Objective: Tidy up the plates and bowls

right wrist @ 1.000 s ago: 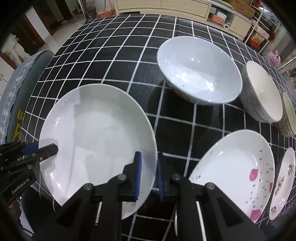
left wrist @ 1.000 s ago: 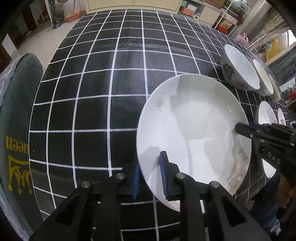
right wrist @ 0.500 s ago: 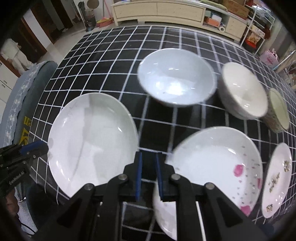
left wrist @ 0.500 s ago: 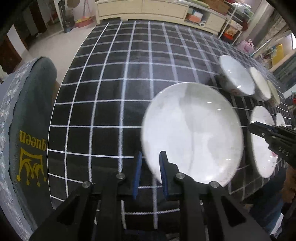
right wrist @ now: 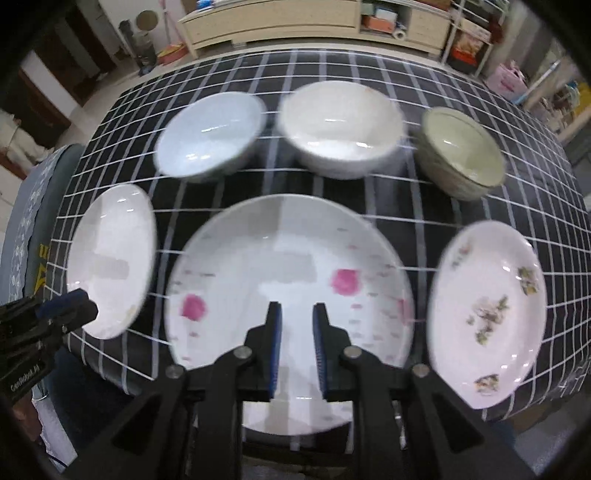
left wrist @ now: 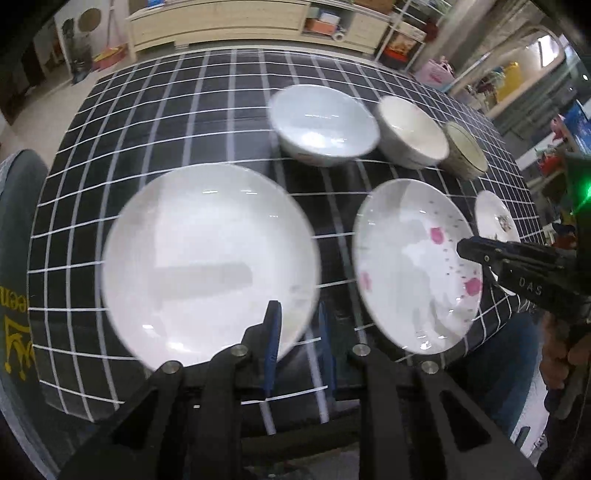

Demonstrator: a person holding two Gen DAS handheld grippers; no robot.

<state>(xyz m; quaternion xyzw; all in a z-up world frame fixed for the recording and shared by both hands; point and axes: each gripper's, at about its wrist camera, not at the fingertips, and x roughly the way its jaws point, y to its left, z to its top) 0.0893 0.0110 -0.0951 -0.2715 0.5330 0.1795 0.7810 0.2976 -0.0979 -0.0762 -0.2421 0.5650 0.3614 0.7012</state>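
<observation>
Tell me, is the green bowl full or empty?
Empty. In the right wrist view the green bowl stands upright on the checked tablecloth, and only its bare, pale inside shows, with nothing in it.

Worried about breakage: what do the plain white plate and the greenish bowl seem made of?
Plain white plate: probably glazed ceramic or porcelain; glossy, with sharp light reflections. Greenish bowl: likely glazed stoneware or ceramic; duller sheen, darker outside. Melamine cannot be ruled out.

three plates (right wrist: 288,258) in front, three bowls (right wrist: 340,129) behind

A home: long sideboard (right wrist: 280,22), checked tablecloth (right wrist: 332,66), toy shelves (left wrist: 402,37).
</observation>
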